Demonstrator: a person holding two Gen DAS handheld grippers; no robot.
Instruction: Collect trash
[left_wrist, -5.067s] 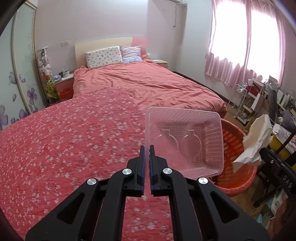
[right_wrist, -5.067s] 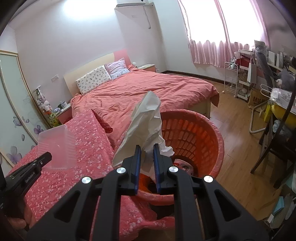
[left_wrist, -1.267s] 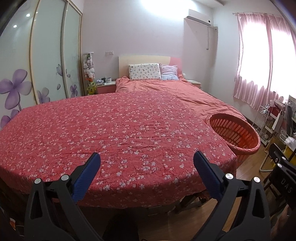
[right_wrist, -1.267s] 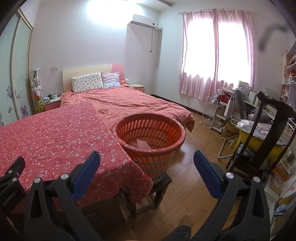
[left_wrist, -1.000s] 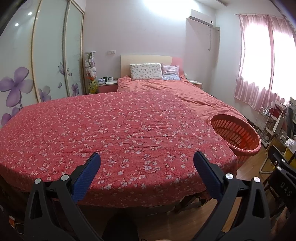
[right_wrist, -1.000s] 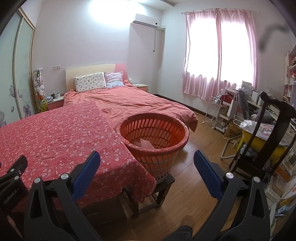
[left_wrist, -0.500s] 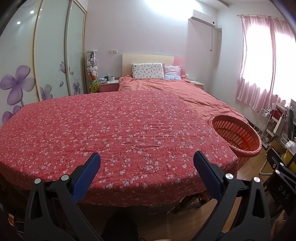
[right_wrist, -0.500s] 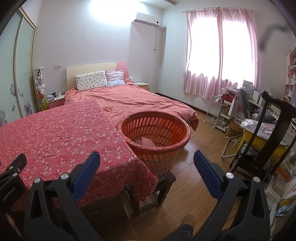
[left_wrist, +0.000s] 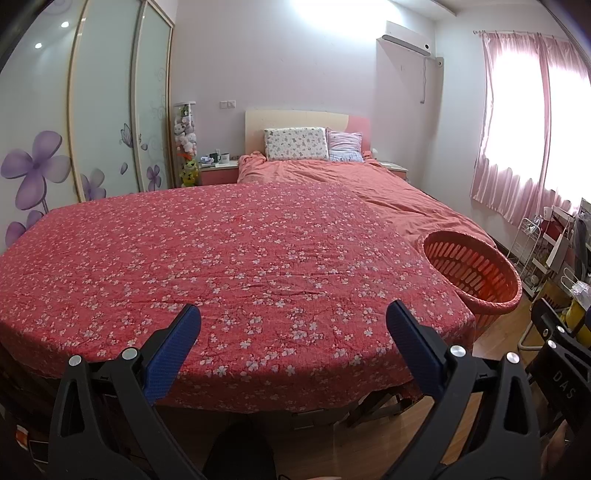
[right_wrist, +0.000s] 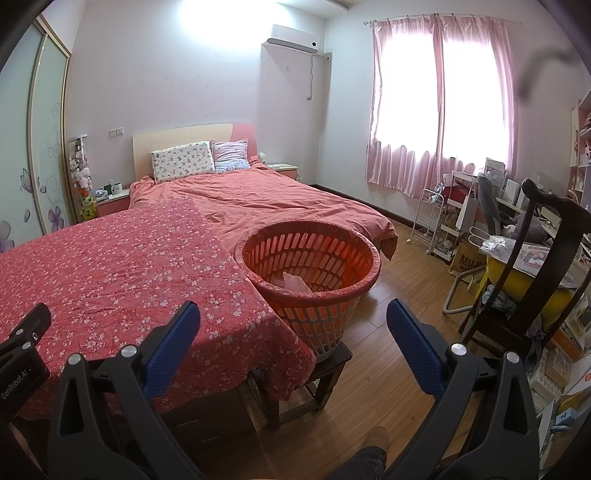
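An orange slotted basket (right_wrist: 310, 258) stands on a small dark stool at the table's right end. White paper trash (right_wrist: 293, 282) lies inside it. The basket also shows in the left wrist view (left_wrist: 476, 269). My left gripper (left_wrist: 293, 325) is open and empty, held back from the front edge of the table with the red flowered cloth (left_wrist: 221, 258). My right gripper (right_wrist: 293, 321) is open and empty, in front of the basket and apart from it. No trash shows on the cloth.
A bed (right_wrist: 266, 203) with pillows lies behind the table. A dark wooden chair (right_wrist: 535, 266) and cluttered shelves stand at the right. A white wire rack (right_wrist: 430, 218) is under the window. Wardrobe doors (left_wrist: 107, 110) line the left wall. Wooden floor lies right of the basket.
Five seconds ago the left gripper held a clear plastic tray and the right held white paper over the basket. Both are now open, empty and drawn back; the views barely shift in the last second.
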